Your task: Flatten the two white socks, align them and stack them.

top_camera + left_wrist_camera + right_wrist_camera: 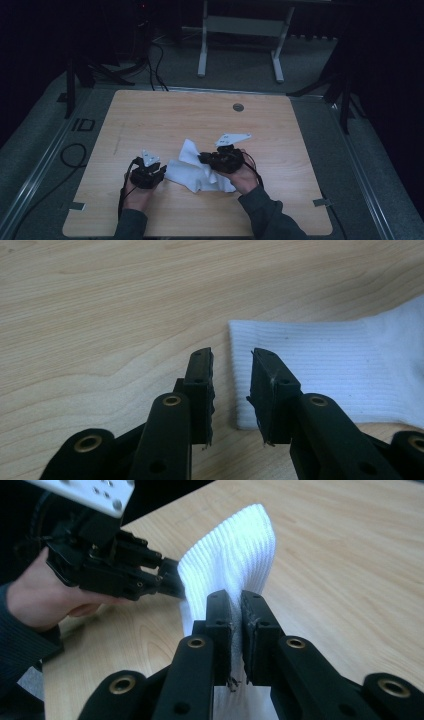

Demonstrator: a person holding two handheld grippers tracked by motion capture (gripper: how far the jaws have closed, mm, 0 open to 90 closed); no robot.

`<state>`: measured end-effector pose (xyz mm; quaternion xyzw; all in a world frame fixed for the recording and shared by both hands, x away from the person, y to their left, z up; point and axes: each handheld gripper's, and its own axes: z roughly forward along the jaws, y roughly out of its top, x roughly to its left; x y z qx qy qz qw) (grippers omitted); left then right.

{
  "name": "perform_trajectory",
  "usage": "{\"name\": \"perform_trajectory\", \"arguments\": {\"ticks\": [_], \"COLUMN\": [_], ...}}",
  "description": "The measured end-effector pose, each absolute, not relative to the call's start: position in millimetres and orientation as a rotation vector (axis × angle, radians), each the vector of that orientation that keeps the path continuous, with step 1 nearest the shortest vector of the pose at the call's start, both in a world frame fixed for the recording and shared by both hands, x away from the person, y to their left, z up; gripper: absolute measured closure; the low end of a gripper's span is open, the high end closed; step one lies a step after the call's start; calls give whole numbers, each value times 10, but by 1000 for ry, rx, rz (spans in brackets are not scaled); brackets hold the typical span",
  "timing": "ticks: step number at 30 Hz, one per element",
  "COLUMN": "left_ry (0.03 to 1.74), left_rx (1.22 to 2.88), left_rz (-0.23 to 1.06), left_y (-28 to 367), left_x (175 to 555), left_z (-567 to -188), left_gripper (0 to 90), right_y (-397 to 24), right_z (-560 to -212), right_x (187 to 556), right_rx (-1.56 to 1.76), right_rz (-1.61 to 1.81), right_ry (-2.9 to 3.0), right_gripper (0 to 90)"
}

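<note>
White socks lie crumpled in the middle of the wooden table. My right gripper is shut on a ribbed white sock, whose fabric stands up from between the jaws. In the high view the right gripper sits over the heap's top edge. My left gripper is open, its jaws a little apart just above the cuff edge of a flat sock. Seen from above, the left gripper is at the heap's left end. The right gripper view has the left gripper touching the raised sock's left side.
A round grommet hole sits near the table's far edge. Tape marks lie at the front left and front right corners. A white frame's legs and cables are on the floor beyond.
</note>
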<state>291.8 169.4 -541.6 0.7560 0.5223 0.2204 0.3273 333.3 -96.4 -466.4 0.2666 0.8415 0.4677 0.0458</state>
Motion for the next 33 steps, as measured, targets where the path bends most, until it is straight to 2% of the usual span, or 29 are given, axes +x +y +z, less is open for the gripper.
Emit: {"name": "perform_trajectory", "arguments": {"ticks": [6, 18, 33], "left_ry": [1378, 1383, 1376], "left_rx": [1959, 1938, 1945], "left_rz": [579, 588, 579], "left_y": [1743, 1787, 1771], "left_x": [2902, 2886, 2891], "left_z": [-5397, -5368, -5378], "left_gripper": [700, 700, 701], "right_y": [-703, -438, -297], "right_z": [-4833, -5195, -5309], "right_x": [3396, 3491, 3421], "right_rx": [833, 981, 961], "right_rz": [1377, 1279, 1219], "right_ry": [2610, 2696, 2729], "right_gripper": [831, 828, 821]}}
